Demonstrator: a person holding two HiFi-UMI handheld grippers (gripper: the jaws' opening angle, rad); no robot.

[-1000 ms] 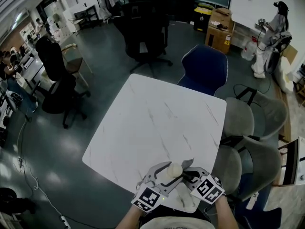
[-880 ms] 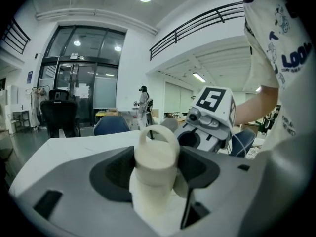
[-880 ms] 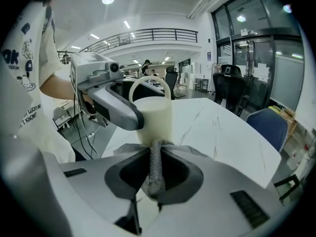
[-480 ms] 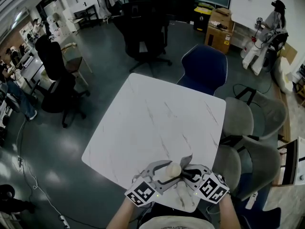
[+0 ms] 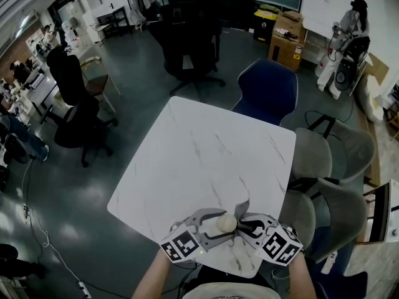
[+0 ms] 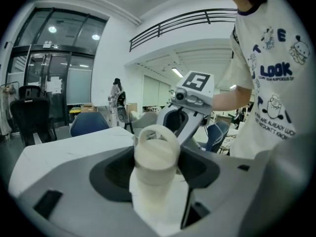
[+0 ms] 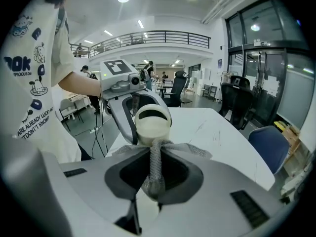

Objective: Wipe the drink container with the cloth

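A cream drink container [image 5: 225, 222] with a loop-handled lid is held just above the near edge of the white table [image 5: 206, 161]. My left gripper [image 5: 212, 224] is shut on its body; in the left gripper view the drink container [image 6: 156, 157] stands upright between the jaws of the left gripper [image 6: 155, 184]. My right gripper [image 5: 242, 225] is shut on a grey mesh cloth [image 5: 240, 209]. In the right gripper view the cloth [image 7: 154, 164] is pinched in the right gripper [image 7: 155, 179] and bunched against the drink container [image 7: 152, 125] just below its lid.
A blue chair [image 5: 268, 89] stands at the table's far side and grey chairs [image 5: 330, 161] along its right. A black office chair [image 5: 75, 98] is off to the left. A person's arm and printed T-shirt [image 6: 269, 73] are close behind the grippers.
My left gripper's marker cube has swung left and down, turning the hold on the container a little. The right gripper and the cloth have stayed against the container.
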